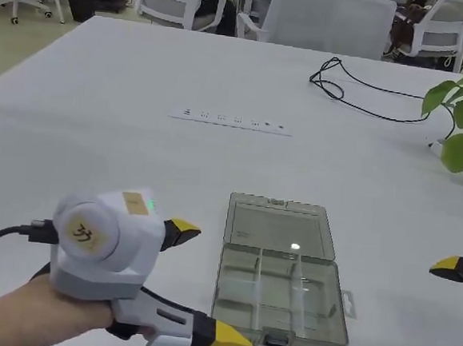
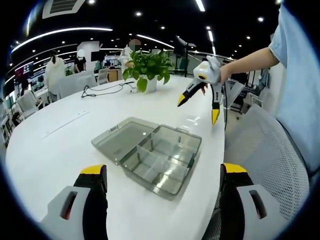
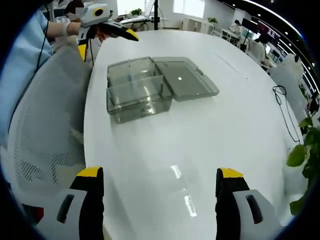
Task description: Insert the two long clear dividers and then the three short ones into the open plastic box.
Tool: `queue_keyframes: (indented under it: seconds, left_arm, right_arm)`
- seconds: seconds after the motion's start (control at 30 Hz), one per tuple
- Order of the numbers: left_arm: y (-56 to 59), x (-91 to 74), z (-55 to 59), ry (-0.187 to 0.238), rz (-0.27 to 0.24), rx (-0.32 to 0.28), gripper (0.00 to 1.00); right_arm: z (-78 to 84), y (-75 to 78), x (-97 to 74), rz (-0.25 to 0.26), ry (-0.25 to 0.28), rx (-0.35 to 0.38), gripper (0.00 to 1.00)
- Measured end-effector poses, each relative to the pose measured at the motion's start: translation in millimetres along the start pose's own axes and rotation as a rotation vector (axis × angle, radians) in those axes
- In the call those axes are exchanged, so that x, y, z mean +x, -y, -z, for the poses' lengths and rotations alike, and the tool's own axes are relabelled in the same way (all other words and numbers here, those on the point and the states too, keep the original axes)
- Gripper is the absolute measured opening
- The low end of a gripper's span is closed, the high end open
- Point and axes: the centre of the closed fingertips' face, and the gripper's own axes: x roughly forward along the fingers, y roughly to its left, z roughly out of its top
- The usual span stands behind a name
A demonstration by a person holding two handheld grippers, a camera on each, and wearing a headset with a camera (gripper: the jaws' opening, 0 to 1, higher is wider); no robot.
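Near table [image 2: 60,145] edge, box [image 2: 162,160] (lid [image 2: 122,140] open)

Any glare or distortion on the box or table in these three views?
Head view: sharp, even light, one small lamp reflection on the lid of the plastic box. Left gripper view: heavy fisheye, table edge bows, box legible. Right gripper view: bright lamp streaks on the table near the jaws.

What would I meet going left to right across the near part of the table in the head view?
left gripper → open plastic box → right gripper
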Motion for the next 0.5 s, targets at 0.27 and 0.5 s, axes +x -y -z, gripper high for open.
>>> queue_keyframes:
  seconds: [0.27,0.5]
  left_arm:
    - [0.3,-0.7,0.9,-0.005,-0.006,0.0,0.96]
    - [-3.1,-5.3,2.9,-0.016,-0.016,0.003,0.96]
  right_arm:
    - [19.3,6.9,8.3,-0.045,-0.1,-0.097,0.85]
    - [28.1,7.6,14.9,-0.083,-0.163,-0.204,0.74]
